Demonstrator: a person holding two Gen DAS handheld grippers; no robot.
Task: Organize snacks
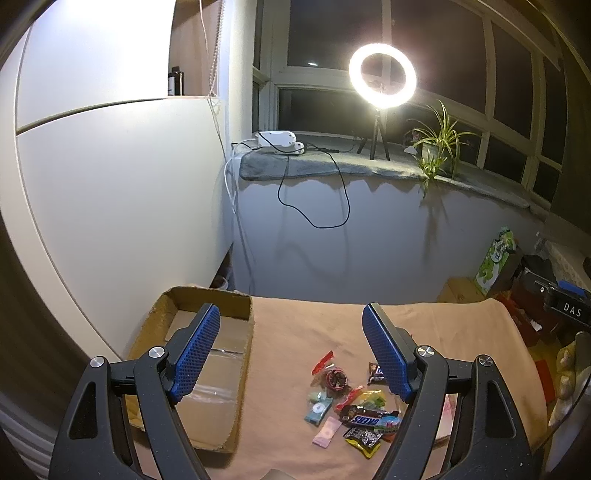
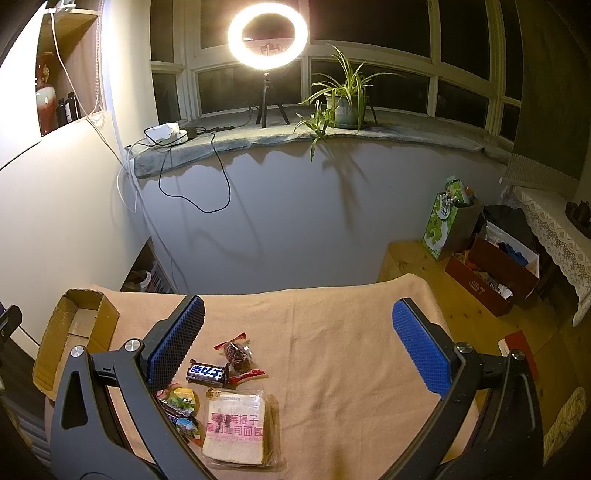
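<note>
A pile of small snacks [image 1: 351,402] lies on the tan cloth, with a Snickers bar [image 1: 364,419], a pink packet [image 1: 327,432] and a red-wrapped sweet [image 1: 334,378]. An open cardboard box [image 1: 195,369] sits at the table's left; it looks empty. My left gripper [image 1: 291,343] is open and empty, raised above box and pile. In the right wrist view, a bagged bread slice [image 2: 238,428], a small Snickers bar [image 2: 206,372] and a wrapped sweet [image 2: 236,354] lie below my open, empty right gripper [image 2: 297,332]. The box [image 2: 74,332] sits far left.
The tan cloth [image 2: 332,350] covers the table. A ring light [image 2: 267,35], a potted plant [image 2: 343,99] and a power strip with dangling cables [image 2: 164,134] stand on the sill behind. A green bag [image 2: 445,221] and boxes [image 2: 491,273] sit on the floor at right.
</note>
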